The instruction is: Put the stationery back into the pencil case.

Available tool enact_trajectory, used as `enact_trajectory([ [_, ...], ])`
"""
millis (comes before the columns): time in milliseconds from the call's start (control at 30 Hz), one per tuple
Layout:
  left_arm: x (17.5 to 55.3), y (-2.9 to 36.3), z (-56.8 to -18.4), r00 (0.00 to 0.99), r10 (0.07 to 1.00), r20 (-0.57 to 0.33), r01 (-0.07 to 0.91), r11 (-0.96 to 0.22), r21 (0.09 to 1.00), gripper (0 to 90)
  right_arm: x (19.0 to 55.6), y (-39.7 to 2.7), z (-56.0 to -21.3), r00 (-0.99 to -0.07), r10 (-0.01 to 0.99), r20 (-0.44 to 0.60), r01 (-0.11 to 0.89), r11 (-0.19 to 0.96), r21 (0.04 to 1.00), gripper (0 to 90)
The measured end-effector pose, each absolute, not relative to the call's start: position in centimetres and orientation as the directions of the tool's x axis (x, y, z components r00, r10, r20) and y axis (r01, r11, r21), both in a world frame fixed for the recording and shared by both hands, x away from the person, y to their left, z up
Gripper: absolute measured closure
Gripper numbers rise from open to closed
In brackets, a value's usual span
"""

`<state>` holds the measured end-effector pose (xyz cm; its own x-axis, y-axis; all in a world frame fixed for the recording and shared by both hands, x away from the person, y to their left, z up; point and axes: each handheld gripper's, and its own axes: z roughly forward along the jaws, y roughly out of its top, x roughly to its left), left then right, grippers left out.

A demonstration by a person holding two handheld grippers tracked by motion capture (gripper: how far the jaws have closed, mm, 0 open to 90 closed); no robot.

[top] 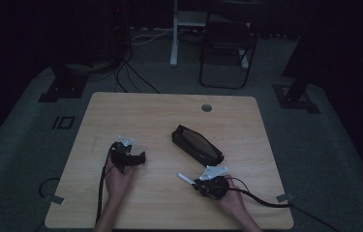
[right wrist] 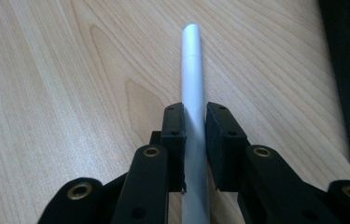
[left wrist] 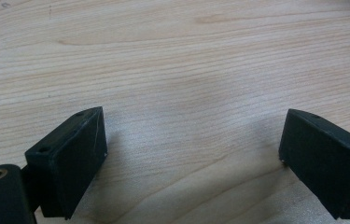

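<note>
Noting left gripper (left wrist: 191, 154) fingers wide apart over bare bench (left wrist: 186, 70) | we see right gripper (right wrist: 195, 140) fingers clamped on white pen (right wrist: 192, 70).

A dim recording room or laboratory, arranged as a test station rather than a living space. A single light-wood table (top: 121, 116) with a cable grommet hole (top: 206, 107) stands on grey carpet (top: 19, 145). Black stand bases (top: 65, 87) flank it left and right, with cables (top: 130, 72) trailing across the floor. Behind it are a black folding chair (top: 227, 48) and a white post (top: 174, 34); dark drapes or walls close off the background.
</note>
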<state>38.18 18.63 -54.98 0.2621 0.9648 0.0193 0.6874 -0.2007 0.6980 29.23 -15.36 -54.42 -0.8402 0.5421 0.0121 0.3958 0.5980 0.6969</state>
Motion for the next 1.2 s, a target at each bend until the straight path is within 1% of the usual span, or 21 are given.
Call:
enact_trajectory([
  [167, 38.2, 18.6, -55.0, 0.262, 0.965, 0.019, 0.687, -0.201, 0.698, 7.9, 29.4, -15.4, -54.4, -0.847, 0.532, 0.007, 0.388, 0.608, 0.693, 78.5],
  [300, 38.2, 18.6, -55.0, 0.262, 0.965, 0.019, 0.687, -0.201, 0.698, 7.9, 29.6, -15.8, -54.3, -0.837, 0.547, -0.008, 0.392, 0.61, 0.688, 78.9],
  [433, 38.2, 18.6, -55.0, 0.263, 0.965, 0.019, 0.687, -0.201, 0.698, 7.9, 29.8, -16.6, -54.3, -0.825, 0.565, -0.001, 0.41, 0.6, 0.687, 78.9],
  [767, 38.2, 18.6, -55.0, 0.263, 0.965, 0.019, 0.687, -0.201, 0.698, 7.9, 29.6, -16.8, -54.2, -0.825, 0.565, -0.024, 0.4, 0.614, 0.681, 79.0],
  [1200, 38.2, 18.6, -55.0, 0.263, 0.965, 0.019, 0.687, -0.201, 0.698, 7.9, 29.6, -17.0, -53.7, -0.821, 0.57, -0.024, 0.396, 0.598, 0.697, 78.9],
])
